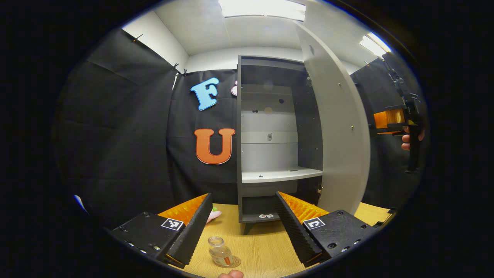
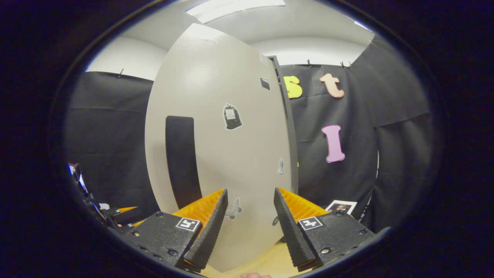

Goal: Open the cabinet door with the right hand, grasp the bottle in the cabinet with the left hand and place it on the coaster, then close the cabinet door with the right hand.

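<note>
bottle point(image 1: 221, 251) sits on the coaster point(image 1: 234, 262) at 6 o'clock, both the left claw point(image 1: 239, 227) and right claw point(image 2: 250, 227) gape empty, so next is pushing the cabinet door point(image 2: 216, 146) shut.

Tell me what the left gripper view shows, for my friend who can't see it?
A small glass bottle stands on a round coaster on the wooden table, between the left gripper's open jaws. Behind it, the cabinet stands with its door open.
</note>
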`<state>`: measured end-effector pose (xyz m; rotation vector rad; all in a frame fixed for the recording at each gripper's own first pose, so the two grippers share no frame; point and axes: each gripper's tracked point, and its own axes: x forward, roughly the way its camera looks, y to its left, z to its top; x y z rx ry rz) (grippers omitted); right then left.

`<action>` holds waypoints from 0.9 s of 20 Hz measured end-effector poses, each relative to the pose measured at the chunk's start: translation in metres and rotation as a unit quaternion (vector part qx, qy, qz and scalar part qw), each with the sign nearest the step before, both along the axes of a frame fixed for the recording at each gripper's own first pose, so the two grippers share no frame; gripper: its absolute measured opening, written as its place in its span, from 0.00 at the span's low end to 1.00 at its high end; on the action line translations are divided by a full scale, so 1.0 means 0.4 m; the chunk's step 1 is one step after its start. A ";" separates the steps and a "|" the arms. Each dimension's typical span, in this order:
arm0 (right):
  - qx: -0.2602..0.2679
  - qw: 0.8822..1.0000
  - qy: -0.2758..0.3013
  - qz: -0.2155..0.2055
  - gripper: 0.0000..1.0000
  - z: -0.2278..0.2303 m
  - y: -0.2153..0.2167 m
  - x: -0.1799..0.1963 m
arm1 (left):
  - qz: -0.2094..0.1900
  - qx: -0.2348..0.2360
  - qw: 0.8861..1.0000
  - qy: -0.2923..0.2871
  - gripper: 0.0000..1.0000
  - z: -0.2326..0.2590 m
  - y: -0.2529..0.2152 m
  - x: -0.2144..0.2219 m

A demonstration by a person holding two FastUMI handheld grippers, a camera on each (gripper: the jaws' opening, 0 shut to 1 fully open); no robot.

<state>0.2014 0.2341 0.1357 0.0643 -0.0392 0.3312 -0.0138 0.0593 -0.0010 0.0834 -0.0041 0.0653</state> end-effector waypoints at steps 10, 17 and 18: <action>-0.021 0.998 -0.018 0.060 0.80 0.012 0.318 0.178 | 0.041 0.007 0.999 -0.009 0.96 0.029 0.082 -0.036; -0.028 0.999 -0.023 0.035 0.81 -0.003 0.331 0.246 | 0.059 -0.014 0.998 -0.003 0.96 0.008 0.105 -0.049; -0.024 0.999 -0.026 0.030 0.81 -0.004 0.312 0.230 | 0.059 -0.017 0.998 -0.002 0.96 0.006 0.106 -0.049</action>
